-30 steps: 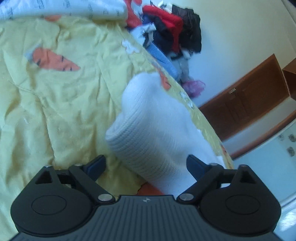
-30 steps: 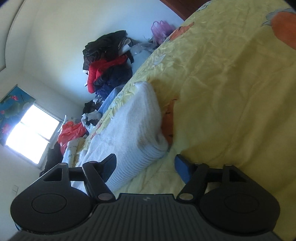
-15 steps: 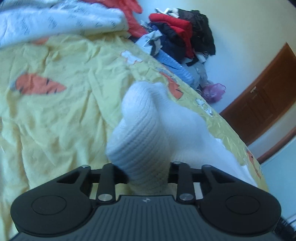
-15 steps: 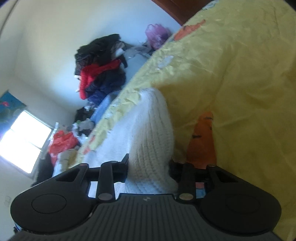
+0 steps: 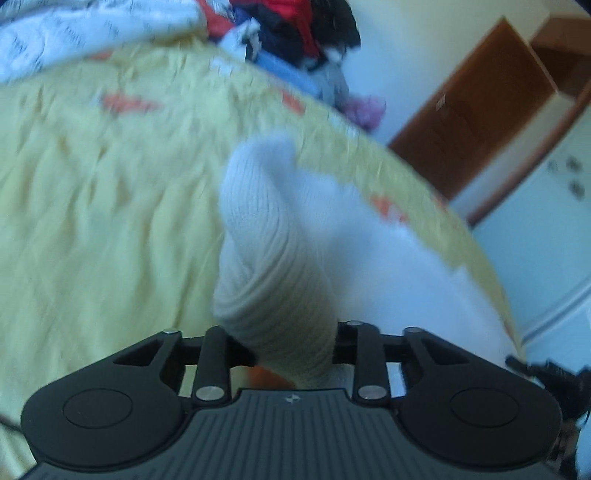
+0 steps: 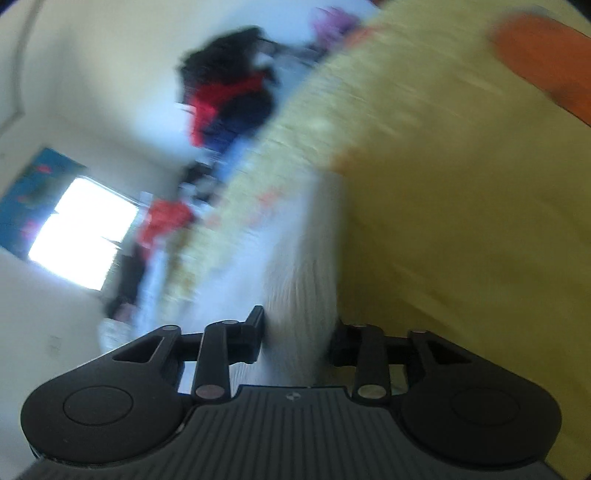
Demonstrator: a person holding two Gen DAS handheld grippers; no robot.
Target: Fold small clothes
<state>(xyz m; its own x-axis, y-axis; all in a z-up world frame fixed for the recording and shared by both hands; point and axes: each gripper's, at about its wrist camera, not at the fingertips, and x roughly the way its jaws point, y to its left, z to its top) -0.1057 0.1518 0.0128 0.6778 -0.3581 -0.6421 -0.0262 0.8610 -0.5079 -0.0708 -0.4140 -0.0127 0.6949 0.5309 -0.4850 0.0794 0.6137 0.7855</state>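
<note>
Between the fingers of your left gripper (image 5: 295, 347) sits a bunched end of the white ribbed knit garment (image 5: 273, 266); the two black fingers are drawn in against its sides and pinch it. From that pinch the knit rises ahead of the gripper in a rounded hump, and the rest of it spreads off to the right, lying on the yellow bedsheet with orange carrot prints (image 5: 103, 221). The sheet runs to the left of the gripper and ahead of it, wrinkled. Farther ahead, past the edge of the bed, a heap of red, black and blue clothes (image 5: 295, 33) is piled against the pale wall, and to the far right stands a brown wooden door (image 5: 476, 110).

At your right gripper (image 6: 299, 343) the fingers also press in on the white knit garment (image 6: 303, 280), holding a narrow ridge of it between them. The fabric stretches away ahead and to the left of this gripper, while the yellow sheet (image 6: 461, 221) fills the space to its right. This view is blurred, so fine detail is lost. Far ahead the same clothes heap (image 6: 229, 107) shows against the wall, and far to the left a bright window (image 6: 85, 240) glows.
</note>
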